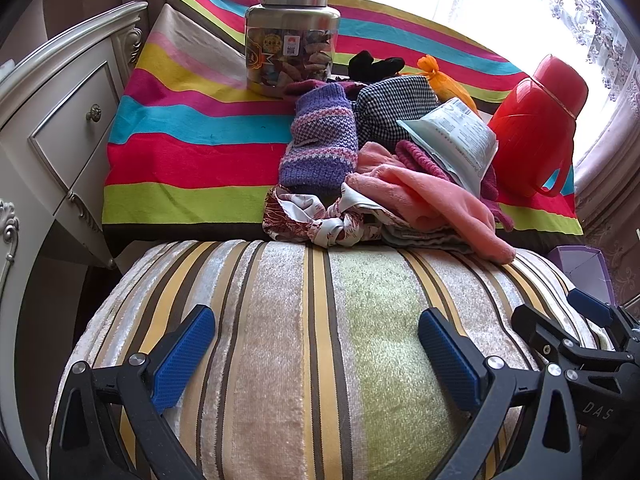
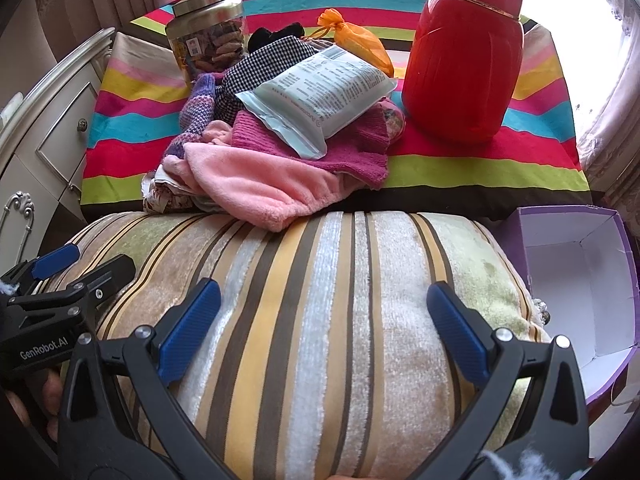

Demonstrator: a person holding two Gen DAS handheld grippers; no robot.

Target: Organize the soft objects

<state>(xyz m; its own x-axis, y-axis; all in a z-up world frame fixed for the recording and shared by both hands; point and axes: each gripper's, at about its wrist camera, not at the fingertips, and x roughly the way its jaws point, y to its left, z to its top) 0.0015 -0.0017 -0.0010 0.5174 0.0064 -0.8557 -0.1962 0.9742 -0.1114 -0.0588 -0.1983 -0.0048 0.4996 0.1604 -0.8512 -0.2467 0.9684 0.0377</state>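
Note:
A pile of soft things lies on a striped cloth (image 1: 192, 120): a purple knitted piece (image 1: 320, 140), a houndstooth cloth (image 1: 394, 110), a pink fleece cloth (image 1: 432, 200) (image 2: 256, 188), a magenta knit (image 2: 360, 152), a patterned scarf (image 1: 320, 220), a black item (image 1: 372, 65), an orange mesh bag (image 2: 360, 42) and a plastic packet (image 2: 320, 96). A striped velvet cushion (image 1: 300, 340) (image 2: 340, 320) lies in front. My left gripper (image 1: 316, 352) is open above the cushion. My right gripper (image 2: 324, 328) is open above it too, to the left gripper's right.
A jar of snacks (image 1: 290, 40) stands behind the pile. A red thermos jug (image 2: 464, 60) stands at the right. An open purple box (image 2: 580, 280) with a white inside sits right of the cushion. A white dresser (image 1: 60, 120) stands at the left.

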